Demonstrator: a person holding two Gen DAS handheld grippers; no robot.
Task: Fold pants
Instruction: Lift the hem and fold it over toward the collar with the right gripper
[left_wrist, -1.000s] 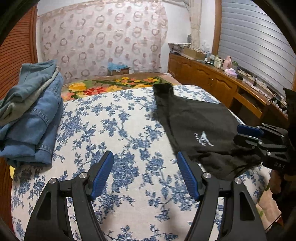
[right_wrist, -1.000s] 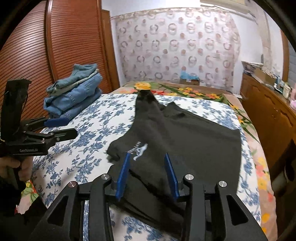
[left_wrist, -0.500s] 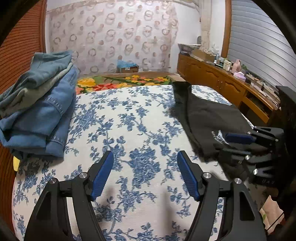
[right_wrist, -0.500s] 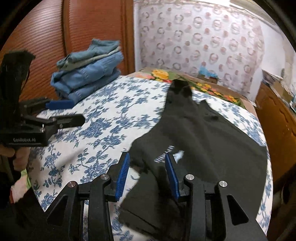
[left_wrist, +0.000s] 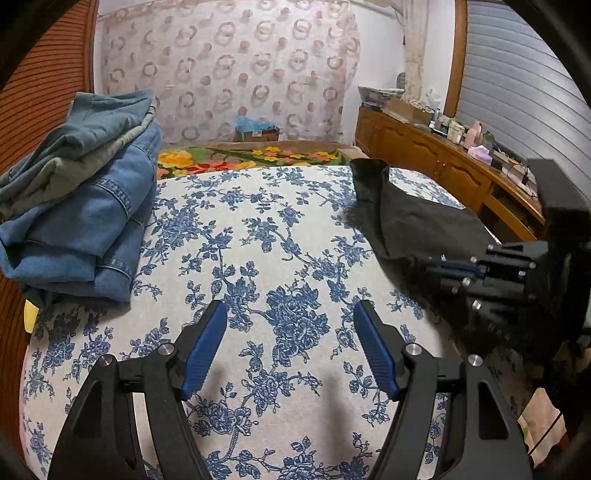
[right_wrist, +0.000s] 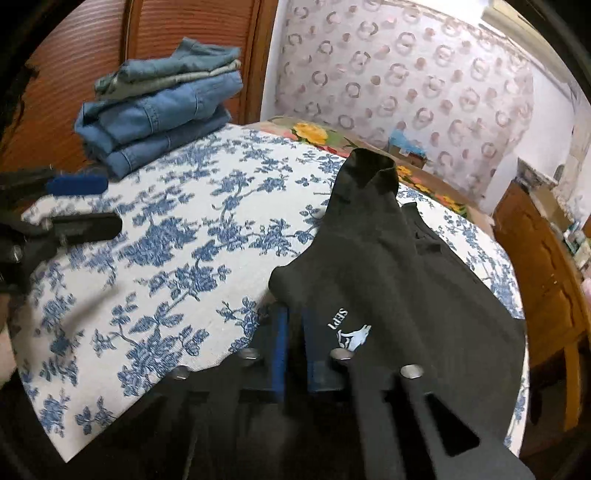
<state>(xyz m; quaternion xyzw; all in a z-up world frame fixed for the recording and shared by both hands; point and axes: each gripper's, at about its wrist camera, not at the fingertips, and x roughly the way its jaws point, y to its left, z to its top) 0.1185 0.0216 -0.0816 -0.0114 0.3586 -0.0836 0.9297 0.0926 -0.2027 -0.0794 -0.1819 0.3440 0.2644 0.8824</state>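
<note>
A stack of folded denim jeans (left_wrist: 81, 206) sits at the far left edge of the bed (left_wrist: 258, 236), against a reddish slatted wardrobe door (right_wrist: 77, 48). The left gripper (left_wrist: 290, 350) hovers over the bare blue-flowered bedspread near the bed's front, its blue-padded fingers (left_wrist: 203, 352) spread wide with nothing between them. To its right, the black pants (right_wrist: 391, 266) lie on the right half of the bed, one leg reaching toward the far end. The right gripper (right_wrist: 293, 321) has its fingers drawn narrow, pinching the pants' near left edge beside a small white logo (right_wrist: 349, 332), the cloth bunched up over them. A wooden sideboard (left_wrist: 443, 166) runs along the right wall.
</note>
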